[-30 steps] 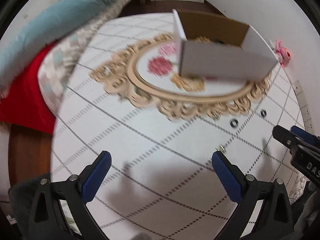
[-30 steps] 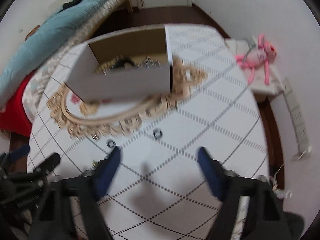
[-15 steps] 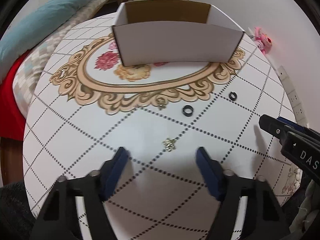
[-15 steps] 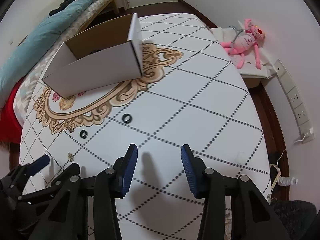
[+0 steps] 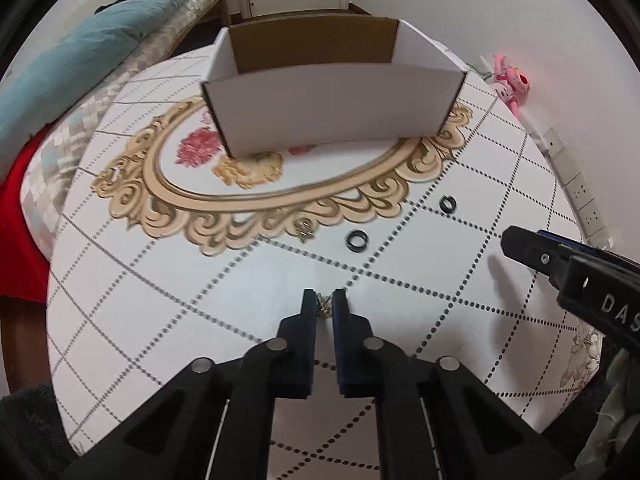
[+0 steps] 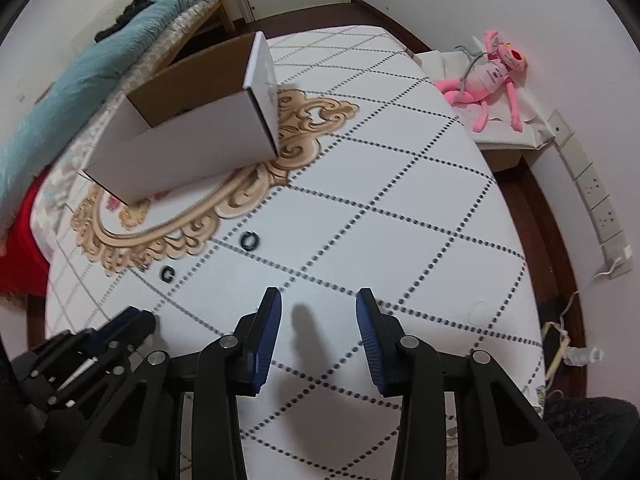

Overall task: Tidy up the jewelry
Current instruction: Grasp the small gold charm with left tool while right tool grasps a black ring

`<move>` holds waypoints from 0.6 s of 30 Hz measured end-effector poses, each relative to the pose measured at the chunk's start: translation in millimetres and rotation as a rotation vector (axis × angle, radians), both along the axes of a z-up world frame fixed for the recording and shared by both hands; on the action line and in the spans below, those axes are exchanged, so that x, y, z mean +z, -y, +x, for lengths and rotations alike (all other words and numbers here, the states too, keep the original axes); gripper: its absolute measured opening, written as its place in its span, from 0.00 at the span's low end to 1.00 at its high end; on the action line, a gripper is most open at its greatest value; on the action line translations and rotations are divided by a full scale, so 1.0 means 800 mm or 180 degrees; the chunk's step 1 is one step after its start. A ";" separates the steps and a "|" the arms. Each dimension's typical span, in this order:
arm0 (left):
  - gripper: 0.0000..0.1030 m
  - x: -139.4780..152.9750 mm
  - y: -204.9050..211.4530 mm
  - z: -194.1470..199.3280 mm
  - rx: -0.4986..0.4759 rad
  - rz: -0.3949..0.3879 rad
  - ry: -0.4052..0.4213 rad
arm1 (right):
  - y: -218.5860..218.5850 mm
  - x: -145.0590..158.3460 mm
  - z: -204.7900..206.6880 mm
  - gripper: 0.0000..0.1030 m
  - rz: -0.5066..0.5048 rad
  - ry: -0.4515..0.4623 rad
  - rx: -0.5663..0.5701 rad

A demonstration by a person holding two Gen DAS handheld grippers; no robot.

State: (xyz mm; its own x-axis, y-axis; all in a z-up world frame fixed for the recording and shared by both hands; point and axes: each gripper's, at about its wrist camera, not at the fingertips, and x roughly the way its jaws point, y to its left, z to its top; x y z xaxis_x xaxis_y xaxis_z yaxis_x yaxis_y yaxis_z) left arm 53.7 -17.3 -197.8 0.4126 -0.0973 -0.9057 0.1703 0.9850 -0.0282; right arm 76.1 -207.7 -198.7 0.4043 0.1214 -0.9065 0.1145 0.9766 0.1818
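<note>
My left gripper (image 5: 323,307) is shut on a small gold earring (image 5: 322,309) at the table's surface. Two black rings (image 5: 357,241) (image 5: 448,203) lie ahead to its right, and another small metal piece (image 5: 304,231) lies at the edge of the gold ornament print. The open white cardboard box (image 5: 328,108) stands at the back on the ornament. My right gripper (image 6: 319,312) is open and empty over the white cloth; the black rings (image 6: 249,240) (image 6: 167,274) lie ahead to its left. The left gripper (image 6: 132,324) shows at its lower left.
The round table (image 6: 400,200) has a white cloth with dotted diamonds. A bed with a teal blanket (image 5: 80,52) is at the left. A pink plush toy (image 6: 488,76) lies at the right by the wall, with wall sockets (image 6: 600,208) and cables near it.
My left gripper has moved forward and closed on the gold earring. My right gripper has opened a little wider and shifted slightly.
</note>
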 end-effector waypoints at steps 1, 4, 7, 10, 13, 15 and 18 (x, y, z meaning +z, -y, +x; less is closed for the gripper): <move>0.04 0.001 -0.004 0.003 0.0017 -0.0002 0.0001 | -0.001 0.001 0.003 0.40 0.0116 0.0015 0.0035; 0.04 0.003 -0.021 0.009 0.0127 -0.0013 0.0010 | -0.010 0.000 0.014 0.41 0.0172 0.0042 0.0123; 0.04 0.001 -0.040 0.018 0.0256 -0.0038 -0.0014 | -0.024 -0.005 0.028 0.41 0.0102 0.0074 0.0191; 0.04 0.000 -0.055 0.023 0.0347 -0.0070 -0.0032 | -0.033 -0.011 0.039 0.41 0.0034 0.0104 0.0249; 0.04 -0.001 -0.063 0.027 0.0406 -0.0102 -0.0055 | -0.049 -0.019 0.050 0.41 -0.0074 0.0117 0.0342; 0.04 -0.001 -0.069 0.025 0.0432 -0.0143 -0.0073 | -0.059 -0.022 0.052 0.41 -0.0230 0.0150 0.0421; 0.04 0.000 -0.076 0.023 0.0463 -0.0220 -0.0095 | -0.077 -0.026 0.051 0.23 -0.0514 0.0202 0.0544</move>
